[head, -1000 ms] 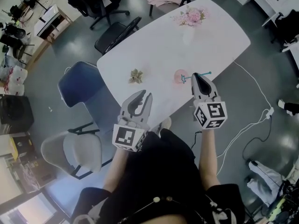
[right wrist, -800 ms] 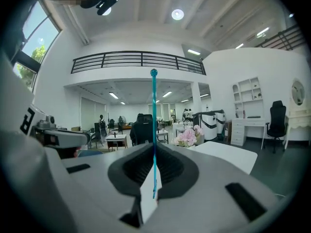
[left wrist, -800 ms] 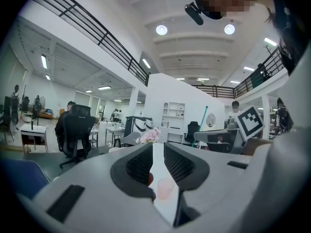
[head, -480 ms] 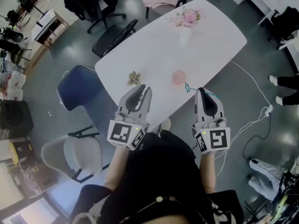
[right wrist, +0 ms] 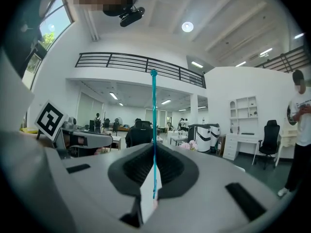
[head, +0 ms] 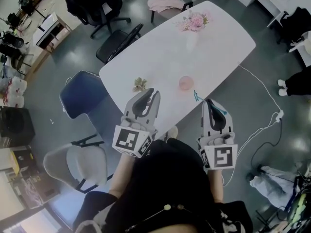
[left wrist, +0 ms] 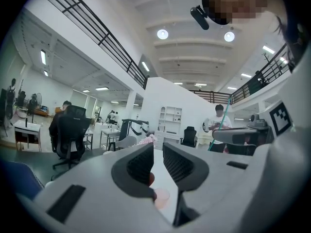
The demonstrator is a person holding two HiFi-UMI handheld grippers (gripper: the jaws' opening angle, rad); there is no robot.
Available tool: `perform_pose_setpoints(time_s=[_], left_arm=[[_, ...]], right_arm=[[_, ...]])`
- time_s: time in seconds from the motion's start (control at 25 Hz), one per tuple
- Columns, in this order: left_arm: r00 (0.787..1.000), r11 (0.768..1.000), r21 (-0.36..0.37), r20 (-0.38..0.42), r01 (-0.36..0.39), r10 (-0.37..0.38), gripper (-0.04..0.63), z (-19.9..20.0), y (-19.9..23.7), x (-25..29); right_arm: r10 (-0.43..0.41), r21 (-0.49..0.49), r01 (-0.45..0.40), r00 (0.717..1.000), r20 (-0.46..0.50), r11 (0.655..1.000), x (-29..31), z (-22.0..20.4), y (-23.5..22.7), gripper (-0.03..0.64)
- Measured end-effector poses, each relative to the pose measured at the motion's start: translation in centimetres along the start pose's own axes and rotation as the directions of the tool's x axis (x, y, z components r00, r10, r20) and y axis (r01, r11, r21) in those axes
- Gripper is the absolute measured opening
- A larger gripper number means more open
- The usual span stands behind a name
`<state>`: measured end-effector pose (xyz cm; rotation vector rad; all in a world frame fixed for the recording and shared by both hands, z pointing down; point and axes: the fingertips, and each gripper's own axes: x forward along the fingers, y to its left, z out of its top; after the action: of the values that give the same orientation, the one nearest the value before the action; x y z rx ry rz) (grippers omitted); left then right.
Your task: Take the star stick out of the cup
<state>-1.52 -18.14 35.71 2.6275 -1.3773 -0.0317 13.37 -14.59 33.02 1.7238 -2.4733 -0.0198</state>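
Observation:
The teal star stick point(head: 197, 97) is clamped in my right gripper point(head: 210, 104), which hovers just off the near edge of the white table point(head: 160, 47). In the right gripper view the stick point(right wrist: 154, 120) stands straight up between the pads of that gripper point(right wrist: 154, 168). The pink cup point(head: 185, 83) stands on the table near that edge, apart from the stick. My left gripper point(head: 148, 94) hangs over the near table edge to the left of the cup, jaws slightly apart with nothing between them point(left wrist: 155, 165); the cup point(left wrist: 162, 197) shows low through the gap.
A pink flower bouquet point(head: 194, 21) sits at the table's far end and a small dried sprig point(head: 141, 84) lies left of the cup. Chairs point(head: 85, 93) stand along the left side. A white cable point(head: 265, 123) trails on the floor at right.
My right gripper has drawn back from the cup toward my body, carrying the star stick out and past the table edge. The left gripper has barely moved.

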Motion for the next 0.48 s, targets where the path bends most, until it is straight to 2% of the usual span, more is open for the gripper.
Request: perform_pose_setpoints(time_s=[0.32, 0.48], left_arm=[[1.0, 1.0, 0.001, 0.0, -0.004, 0.004, 0.063, -0.09, -0.07, -0.06], [1.0, 1.0, -0.002, 0.002, -0.013, 0.013, 0.063, -0.16, 0.11, -0.11]], right_arm=[[0.003, -0.033, -0.003, 1.0, 0.013, 0.999, 0.06, 0.83, -0.02, 0.017], [0.006, -0.008, -0.006, 1.0, 0.01, 1.0, 0.15, 0.78, 0.04, 0.017]])
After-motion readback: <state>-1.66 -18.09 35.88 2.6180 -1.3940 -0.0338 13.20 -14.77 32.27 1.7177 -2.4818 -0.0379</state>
